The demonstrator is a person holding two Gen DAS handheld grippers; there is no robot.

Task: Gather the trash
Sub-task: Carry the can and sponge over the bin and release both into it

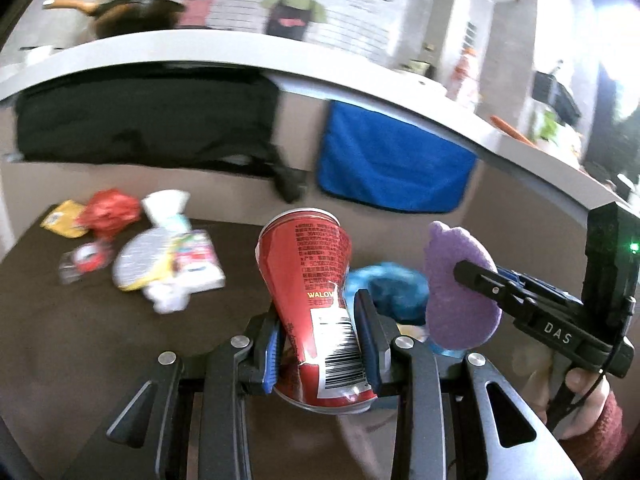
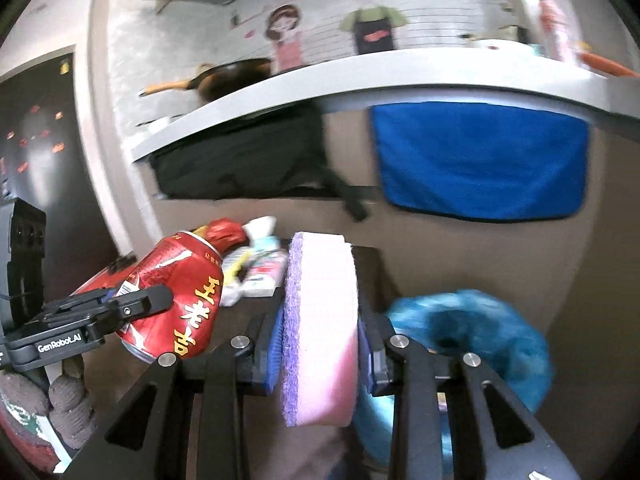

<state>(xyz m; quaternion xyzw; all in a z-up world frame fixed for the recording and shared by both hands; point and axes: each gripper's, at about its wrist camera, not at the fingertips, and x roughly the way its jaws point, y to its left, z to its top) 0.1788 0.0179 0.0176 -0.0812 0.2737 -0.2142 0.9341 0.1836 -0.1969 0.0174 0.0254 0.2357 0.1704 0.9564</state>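
My left gripper [image 1: 320,340] is shut on a dented red drink can [image 1: 316,280], held tilted above the dark table [image 1: 60,320]. The same can [image 2: 176,296] shows at the left of the right wrist view, clamped by the left gripper [image 2: 132,304]. My right gripper [image 2: 318,344] is shut on a pink and purple sponge [image 2: 320,328], which also appears as the purple sponge [image 1: 456,284] in the left wrist view. A bin lined with a blue bag [image 2: 472,336] stands just below and right of the sponge; the blue bag [image 1: 388,288] sits between the two grippers.
Several wrappers lie on the table's far left: a red crumpled one [image 1: 110,210], a yellow packet [image 1: 64,218] and white and colourful packets [image 1: 168,264]. A grey counter [image 1: 240,56] with a pan [image 1: 132,14] runs behind; a black bag [image 1: 148,120] and blue cloth [image 1: 392,160] hang under it.
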